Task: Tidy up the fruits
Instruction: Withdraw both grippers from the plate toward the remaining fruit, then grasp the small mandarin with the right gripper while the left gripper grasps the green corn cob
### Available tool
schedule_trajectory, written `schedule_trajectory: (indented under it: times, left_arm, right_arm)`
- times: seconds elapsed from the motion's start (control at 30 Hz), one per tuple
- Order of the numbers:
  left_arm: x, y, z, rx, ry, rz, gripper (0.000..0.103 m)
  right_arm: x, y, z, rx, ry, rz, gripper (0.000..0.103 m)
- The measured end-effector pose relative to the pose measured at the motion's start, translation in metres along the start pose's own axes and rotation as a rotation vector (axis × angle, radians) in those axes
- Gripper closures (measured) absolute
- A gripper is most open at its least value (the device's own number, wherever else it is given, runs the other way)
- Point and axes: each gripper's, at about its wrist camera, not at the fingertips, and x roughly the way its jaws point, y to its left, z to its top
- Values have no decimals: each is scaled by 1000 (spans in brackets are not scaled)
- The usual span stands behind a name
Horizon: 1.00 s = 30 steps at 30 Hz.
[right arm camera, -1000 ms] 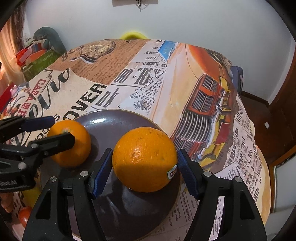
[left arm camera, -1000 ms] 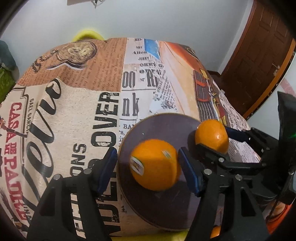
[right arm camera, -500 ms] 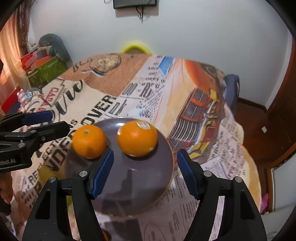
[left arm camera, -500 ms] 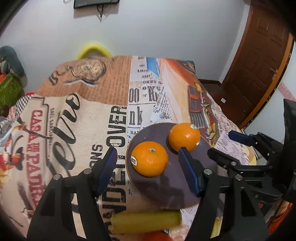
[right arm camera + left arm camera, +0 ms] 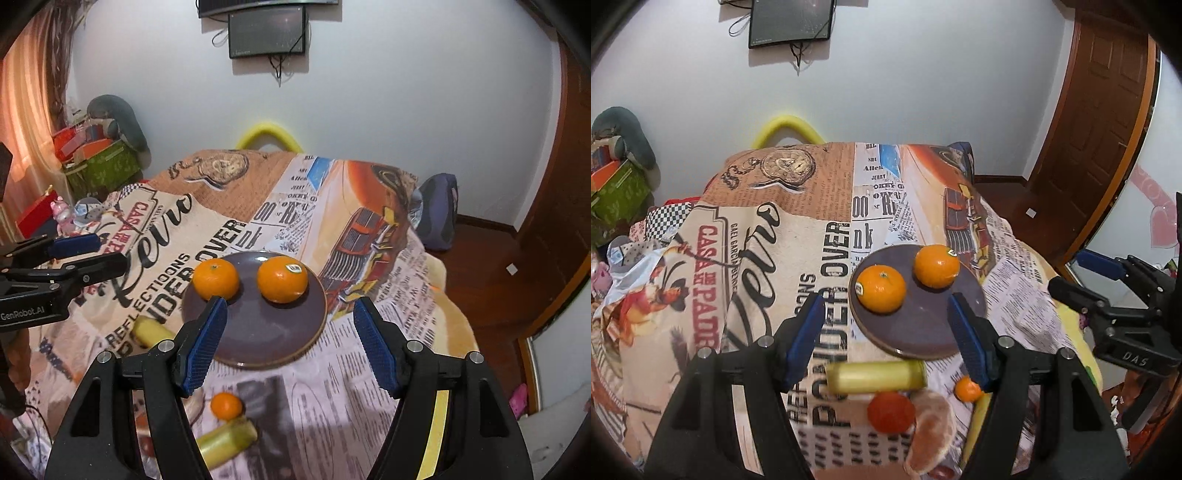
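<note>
Oranges [image 5: 881, 284] glossy, stickered, w/ stems.

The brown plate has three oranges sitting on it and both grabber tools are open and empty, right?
Not three: the brown plate holds two oranges, as the right wrist view shows. A smaller orange lies off the plate on the cloth. The left gripper and right gripper are indeed open and empty.
</note>
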Motion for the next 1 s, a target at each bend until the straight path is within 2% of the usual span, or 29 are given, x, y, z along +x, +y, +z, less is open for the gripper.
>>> schedule_trajectory:
  times: [0.13,0.23,0.5,0.63,1.0]
  left_arm:
    - [-23,-6,-17,5,-11,-4,35]
    - [-39,-12,-32,13,-13,-16,35]
    - [-54,-20,-74,40,24,-30,35]
    - [-48,-26,-91,43,62,-38,35]
    - [-8,-69,-123,60,187,-110,37]
  right_arm:
    - [-25,3,-10,-1,-17,-6,35]
    - [-40,2,-26,5,-21,-17,29]
    - [-52,-6,-74,21,45,-50,29]
    - [-52,-11,-99,22,85,-75,29]
    - [-36,-20,-153,74,174,-39,29]
